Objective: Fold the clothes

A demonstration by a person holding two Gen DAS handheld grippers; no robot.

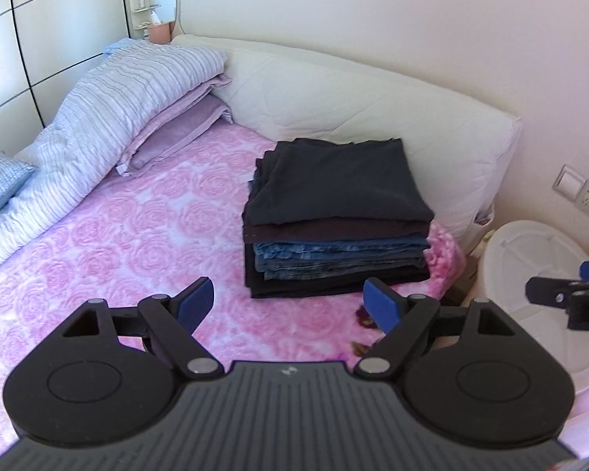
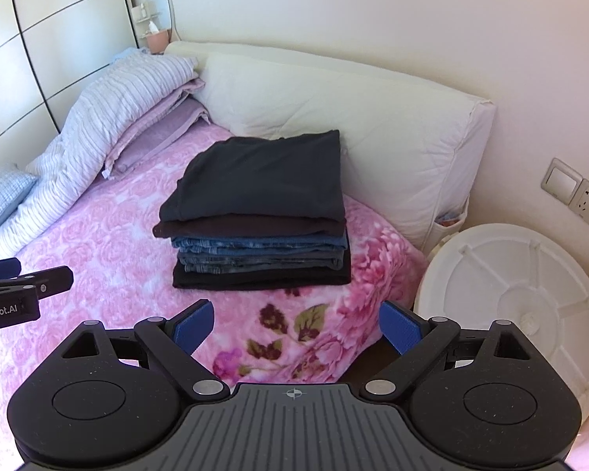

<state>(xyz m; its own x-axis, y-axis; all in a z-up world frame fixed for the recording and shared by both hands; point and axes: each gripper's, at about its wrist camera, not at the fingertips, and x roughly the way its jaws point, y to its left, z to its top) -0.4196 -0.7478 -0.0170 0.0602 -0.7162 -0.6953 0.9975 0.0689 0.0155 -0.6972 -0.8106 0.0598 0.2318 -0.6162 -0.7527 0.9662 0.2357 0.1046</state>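
Right now both my tongs hang empty over the bed (image 1: 98,243), each with its blue pads spread wide apart. My left tongs (image 1: 288,300) and my right tongs (image 2: 294,324) both face the stack (image 2: 259,212) of folded clothes, which sits on the pink rose blanket (image 2: 110,235) near the bed's corner, just in front of the white headboard cushion (image 2: 333,110). A dark top lies uppermost, then a maroon layer, blue jeans, and a black piece at the bottom.

My right view alone shows the blanket's corner with its darker flowers and green leaves, and most of the round white lid (image 2: 522,286) standing beside the bed; my left view catches only part of that lid. Each view also catches the other tongs at its edge: in my left view, at the right; in my right view, at the left.

On the left tongs' body, seen from my right side, I read "nRobot.AI", the start cut off. From my left side only a "D" shows on the right tongs.

A switch and socket (image 2: 573,192) sit on the wall.
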